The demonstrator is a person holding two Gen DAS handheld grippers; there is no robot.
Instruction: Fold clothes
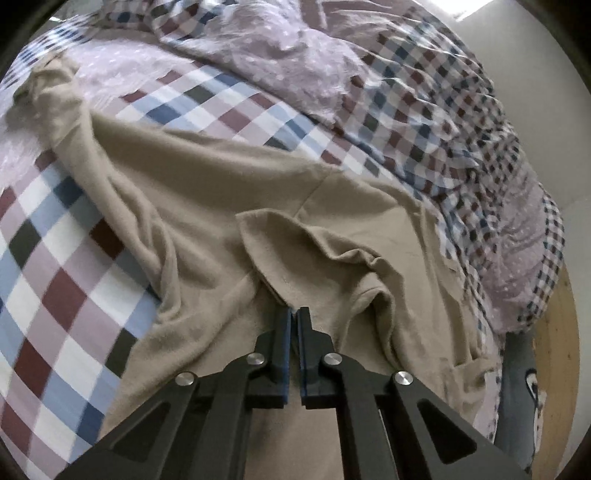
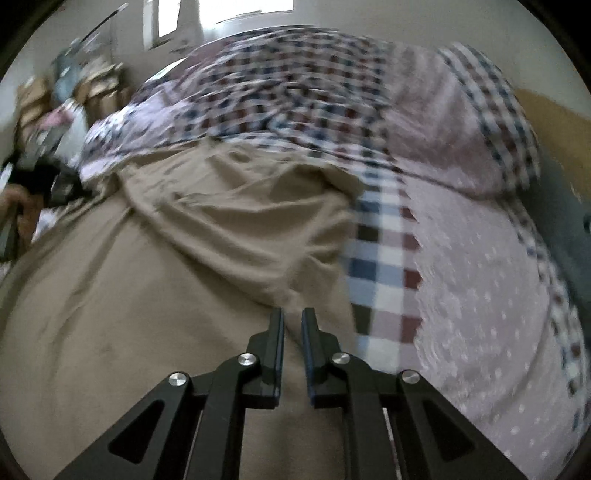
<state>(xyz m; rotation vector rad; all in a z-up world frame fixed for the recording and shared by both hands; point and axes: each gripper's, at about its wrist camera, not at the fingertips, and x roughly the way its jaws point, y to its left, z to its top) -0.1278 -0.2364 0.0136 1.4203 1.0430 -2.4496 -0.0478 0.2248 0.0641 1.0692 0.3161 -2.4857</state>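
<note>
A beige garment (image 1: 221, 177) lies spread and creased on a checked bedcover (image 1: 55, 258). In the left wrist view, my left gripper (image 1: 294, 312) is shut on the edge of a turned-up flap (image 1: 295, 236) of this garment. In the right wrist view, the same beige garment (image 2: 110, 295) fills the left and middle, with a folded-over layer (image 2: 240, 206) ahead. My right gripper (image 2: 293, 314) hangs just over the cloth near its right edge. Its jaws stand a narrow gap apart and nothing is pinched between them.
A rumpled checked and dotted lilac quilt (image 1: 424, 92) is heaped along the far side of the bed (image 2: 461, 277). Wooden floor (image 1: 557, 332) and a grey printed item (image 1: 524, 387) show at the right. Boxes and clutter (image 2: 74, 92) stand by a window (image 2: 221, 11). A hand (image 2: 14, 206) holds a dark device at the left edge.
</note>
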